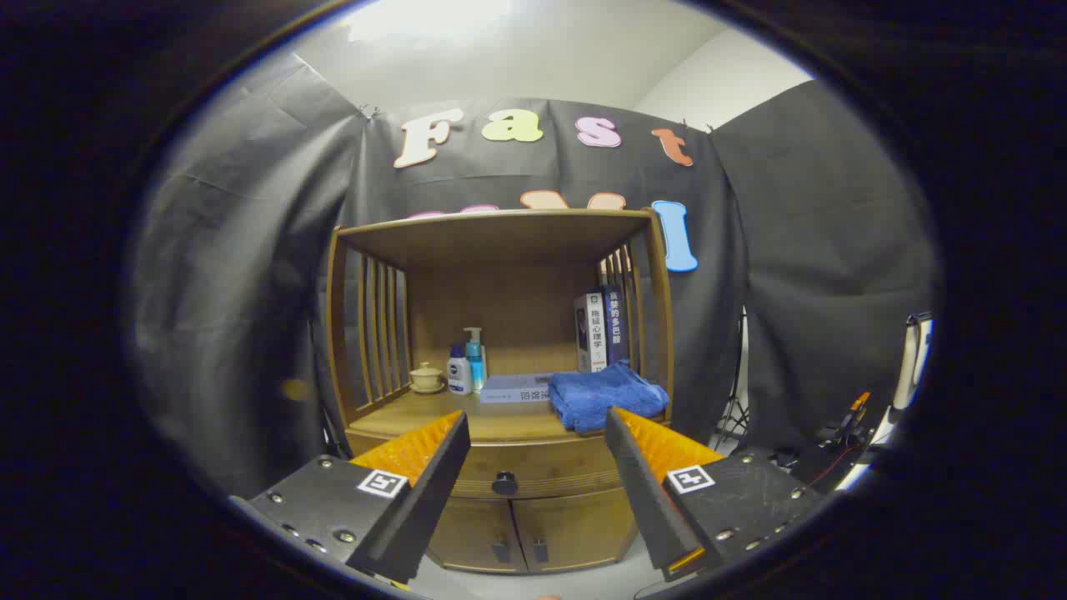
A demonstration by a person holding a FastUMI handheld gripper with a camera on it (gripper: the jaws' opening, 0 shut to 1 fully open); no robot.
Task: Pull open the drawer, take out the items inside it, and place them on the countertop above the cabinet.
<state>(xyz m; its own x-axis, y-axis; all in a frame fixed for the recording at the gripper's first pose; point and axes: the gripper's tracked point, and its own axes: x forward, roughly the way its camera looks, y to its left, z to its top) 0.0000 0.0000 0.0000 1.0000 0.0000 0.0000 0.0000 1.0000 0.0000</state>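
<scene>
Facing hand-held gripper [538,425], fingers apart, closed drawer [533,468] beyond.

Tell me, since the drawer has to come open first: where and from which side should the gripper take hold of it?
Grip the round knob at the middle of the drawer front, coming straight from the front. It juts out, so the open gripper fingers can close either side.

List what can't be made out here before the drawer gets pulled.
- Drawer contents: hidden, the front is closed, gripper view.
- Small cup on the countertop: too small to see inside.
- Flat box: partly covered by the blue towel.
- Lower cabinet doors: sides blocked by the open gripper.
</scene>
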